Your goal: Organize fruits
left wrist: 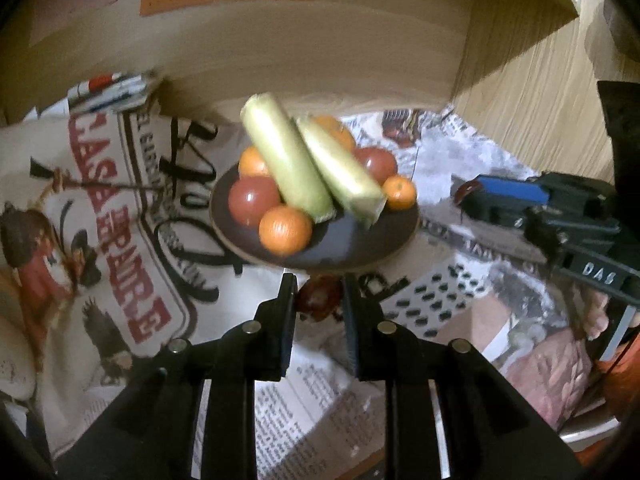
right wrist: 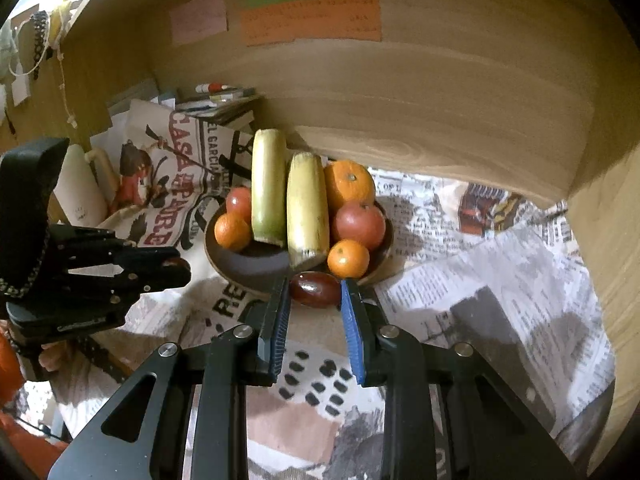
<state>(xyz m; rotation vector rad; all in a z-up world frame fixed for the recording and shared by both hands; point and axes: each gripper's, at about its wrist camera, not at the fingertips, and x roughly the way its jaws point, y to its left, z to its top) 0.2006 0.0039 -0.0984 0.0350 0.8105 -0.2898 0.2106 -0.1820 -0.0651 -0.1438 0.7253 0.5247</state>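
Observation:
A dark round plate (left wrist: 352, 240) (right wrist: 248, 260) holds two banana-like yellow-green pieces (left wrist: 288, 160) (right wrist: 306, 212), oranges (left wrist: 285, 230) (right wrist: 348, 258) and red apples (left wrist: 252, 200) (right wrist: 358, 220). My left gripper (left wrist: 319, 292) is shut on a dark red oval fruit (left wrist: 319, 298) just in front of the plate. My right gripper (right wrist: 314, 288) is shut on another dark red oval fruit (right wrist: 314, 289) at the plate's near rim. The right gripper shows in the left wrist view (left wrist: 472, 192), the left gripper in the right wrist view (right wrist: 176, 266).
Newspapers (right wrist: 480, 272) and a printed cloth bag (left wrist: 112, 216) cover the surface. A curved wooden wall (right wrist: 400, 100) rises behind the plate with coloured paper notes (right wrist: 312, 20) on it. Papers and pens (right wrist: 216, 98) are stacked at the back left.

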